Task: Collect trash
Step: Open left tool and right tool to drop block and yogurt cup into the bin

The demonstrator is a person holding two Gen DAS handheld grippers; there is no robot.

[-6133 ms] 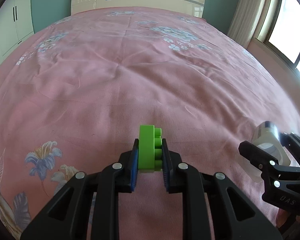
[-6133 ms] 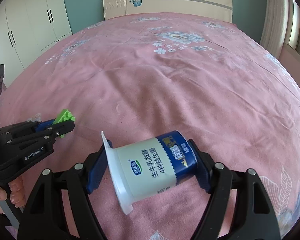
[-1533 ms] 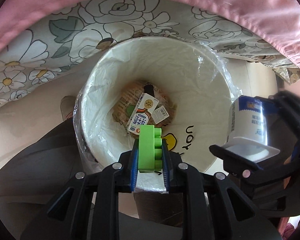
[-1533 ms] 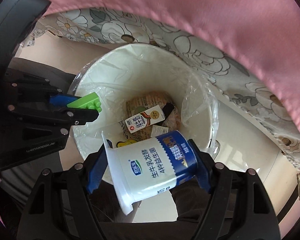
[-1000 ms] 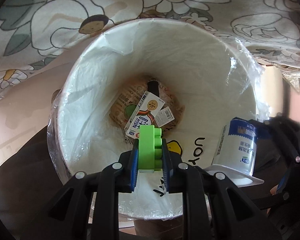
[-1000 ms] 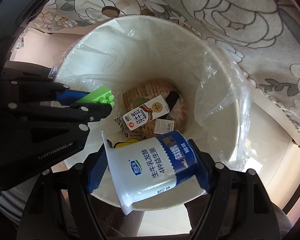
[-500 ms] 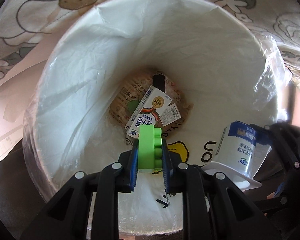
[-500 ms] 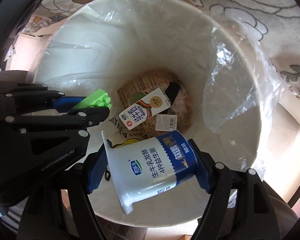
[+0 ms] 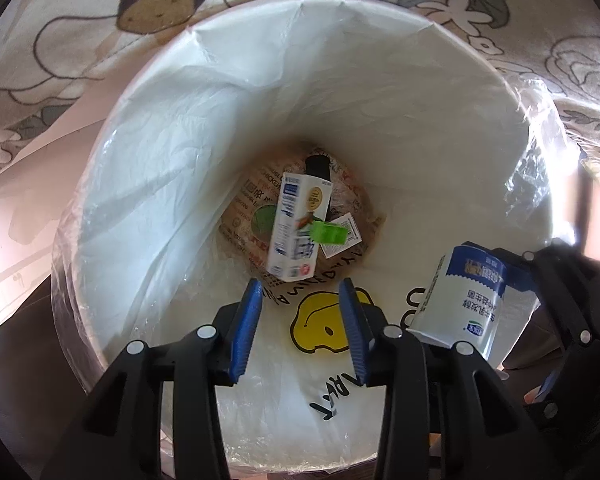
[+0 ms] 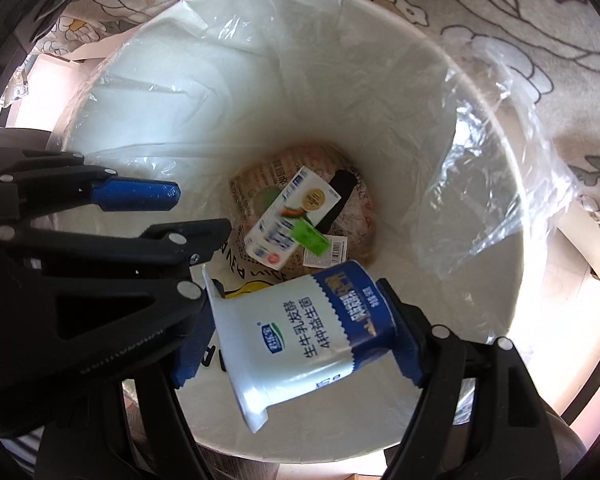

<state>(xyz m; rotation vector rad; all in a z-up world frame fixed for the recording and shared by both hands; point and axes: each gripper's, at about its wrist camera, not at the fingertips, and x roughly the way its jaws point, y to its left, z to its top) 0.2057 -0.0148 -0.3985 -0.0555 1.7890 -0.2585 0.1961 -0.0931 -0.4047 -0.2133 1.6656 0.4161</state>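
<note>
My left gripper point(image 9: 302, 320) is open and empty over the mouth of the white trash bin point(image 9: 148, 168). The green toy brick point(image 9: 327, 234) is blurred, deep in the bin over a milk carton point(image 9: 296, 226); it shows too in the right wrist view point(image 10: 309, 237). My right gripper point(image 10: 298, 334) is shut on a white and blue yogurt cup point(image 10: 300, 332) and holds it above the bin's near side. The cup also shows at the right of the left wrist view point(image 9: 466, 300). The left gripper point(image 10: 188, 210) reaches in from the left in the right wrist view.
The bin point(image 10: 480, 128) has a clear plastic liner point(image 10: 496, 200) and holds a paper wrapper point(image 9: 260, 208) and a small label at the bottom. A floral bedsheet point(image 9: 80, 28) hangs behind the bin. The floor point(image 10: 572, 240) shows at the right.
My left gripper has opened and let go of the green brick, which has dropped down into the bin. Both grippers have moved closer over the bin. The right gripper still holds the cup.
</note>
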